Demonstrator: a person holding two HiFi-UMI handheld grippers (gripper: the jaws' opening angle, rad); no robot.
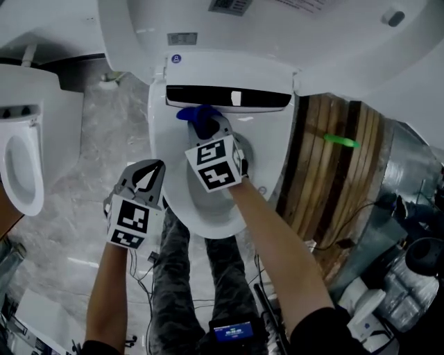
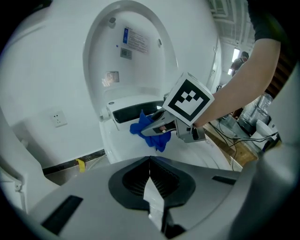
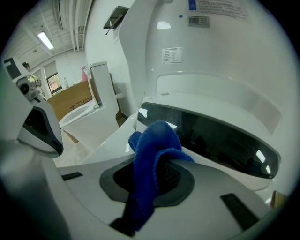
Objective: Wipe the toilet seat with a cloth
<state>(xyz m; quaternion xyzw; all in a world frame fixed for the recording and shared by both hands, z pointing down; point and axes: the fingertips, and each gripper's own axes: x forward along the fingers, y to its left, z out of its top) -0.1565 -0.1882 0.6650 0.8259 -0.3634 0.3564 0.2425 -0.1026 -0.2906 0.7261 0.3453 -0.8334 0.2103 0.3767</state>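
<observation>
Blue cloth (image 3: 152,154) is clamped between the jaws of your right gripper (image 1: 203,130), bunched up and folded over at the tips. That gripper points steeply down at the rear of the white toilet seat (image 1: 272,163). It sits just in front of the dark glossy strip (image 1: 229,97) at the foot of the raised lid (image 1: 208,21). The cloth appears to rest on the seat there, but the contact is hidden beneath the gripper in the head view.

Your left gripper (image 1: 149,173) hangs off the toilet's left side, above the pale marbled floor (image 1: 104,128). It is near the seat's outer edge but not touching it. Its jaws are pressed together with nothing between them, and they point toward the bowl and your right gripper.

A second white toilet (image 1: 21,152) stands at the far left. Wooden planks (image 1: 333,180) lie to the right of the toilet you are cleaning.
</observation>
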